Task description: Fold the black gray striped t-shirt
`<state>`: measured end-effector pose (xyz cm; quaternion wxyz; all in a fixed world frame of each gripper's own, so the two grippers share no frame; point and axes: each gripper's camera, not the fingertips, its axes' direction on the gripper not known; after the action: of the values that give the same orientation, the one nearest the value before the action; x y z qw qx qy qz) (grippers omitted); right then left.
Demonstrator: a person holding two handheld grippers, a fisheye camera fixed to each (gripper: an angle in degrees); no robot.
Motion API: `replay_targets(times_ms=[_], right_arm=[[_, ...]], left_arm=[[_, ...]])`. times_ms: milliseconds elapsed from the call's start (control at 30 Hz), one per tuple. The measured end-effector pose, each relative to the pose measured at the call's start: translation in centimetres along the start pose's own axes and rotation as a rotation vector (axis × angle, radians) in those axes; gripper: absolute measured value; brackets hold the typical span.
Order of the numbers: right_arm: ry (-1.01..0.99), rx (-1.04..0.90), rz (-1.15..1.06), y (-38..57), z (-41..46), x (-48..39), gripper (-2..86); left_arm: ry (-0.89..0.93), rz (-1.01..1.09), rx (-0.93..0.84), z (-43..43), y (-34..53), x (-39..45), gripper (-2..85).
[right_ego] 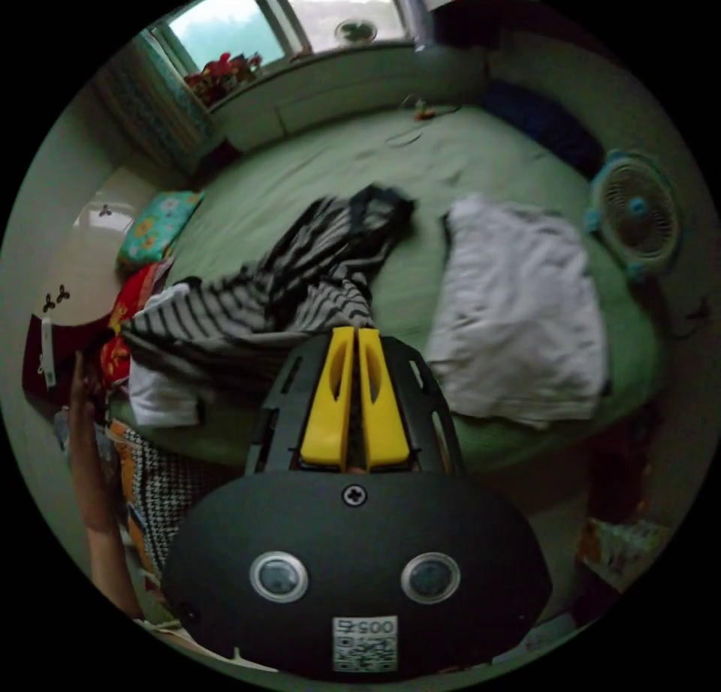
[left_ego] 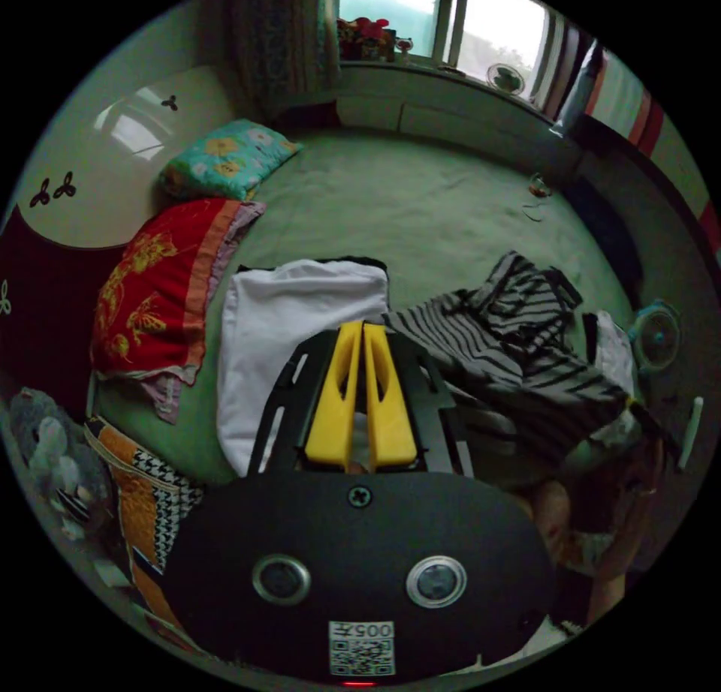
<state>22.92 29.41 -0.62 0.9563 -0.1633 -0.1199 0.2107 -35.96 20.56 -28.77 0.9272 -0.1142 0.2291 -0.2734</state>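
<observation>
Two grippers, one per view, each with two yellow jaws. Left gripper [left_ego: 363,332]: jaws pressed together, tips at the striped t-shirt's near edge; cannot tell if any cloth is pinched. Right gripper [right_ego: 346,337]: jaws also closed together, tips at the edge of the striped fabric; grip on cloth unclear too.

One black gray striped t-shirt [left_ego: 518,347], crumpled and unfolded on the green bed [left_ego: 420,204]; in the right gripper view it [right_ego: 300,287] sprawls across the bed's near middle, one end overlapping the folded white item.

Two white garments: one folded white stack [left_ego: 289,332] lying flat just beside the striped shirt, and one loose white shirt [right_ego: 518,309] spread out on the other side of it, apart from it.

Two pillows at the headboard end: one red pillow [left_ego: 158,294] and one teal floral pillow [left_ego: 225,155], near each other.

One small fan [right_ego: 635,212] at the bed's edge near the loose white shirt. One window [left_ego: 443,16] beyond the bed, with flowers [right_ego: 221,73] on the sill.

One forearm [right_ego: 94,489] of the person at the right gripper view's left edge.
</observation>
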Motion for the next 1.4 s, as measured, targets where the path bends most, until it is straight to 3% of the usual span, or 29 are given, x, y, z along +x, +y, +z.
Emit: replay_targets(times_ms=[267,433,600,767,933,1100,1333,1400], right_arm=[[0.118,0.121,-0.085,2.8,-14.2,3.9,-1.7],[0.108,0.166,-0.121,4.8,-19.1,4.0,-1.6],[0.208,0.016,-0.129,3.9,-14.7,4.0,0.9],[0.419,-0.019,-0.17,4.5,-10.9,3.8,8.7],[0.202,0.0,-0.197,3.2,-10.4,4.0,11.0],[0.188,-0.034,-0.232,1.7,-7.0,3.4,10.3],[0.182,-0.065,-0.228,-1.3,-2.9,5.3,9.9],[0.222,-0.056,-0.23,-2.3,-2.5,5.7,10.5]], left_arm=[[0.328,0.015,-0.008,-3.9,7.6,-0.1,0.1],[0.323,0.051,0.016,-6.9,10.5,0.3,0.5],[0.136,0.1,-0.146,-1.9,12.4,3.4,3.7],[0.017,0.134,-0.107,0.6,12.9,5.9,6.5],[0.119,0.257,-0.075,3.4,10.1,11.5,9.6],[0.273,0.422,-0.073,9.9,5.3,21.9,13.2],[0.222,0.384,-0.125,18.8,-1.9,29.0,16.1],[0.113,0.326,-0.154,22.0,-3.7,29.7,17.4]])
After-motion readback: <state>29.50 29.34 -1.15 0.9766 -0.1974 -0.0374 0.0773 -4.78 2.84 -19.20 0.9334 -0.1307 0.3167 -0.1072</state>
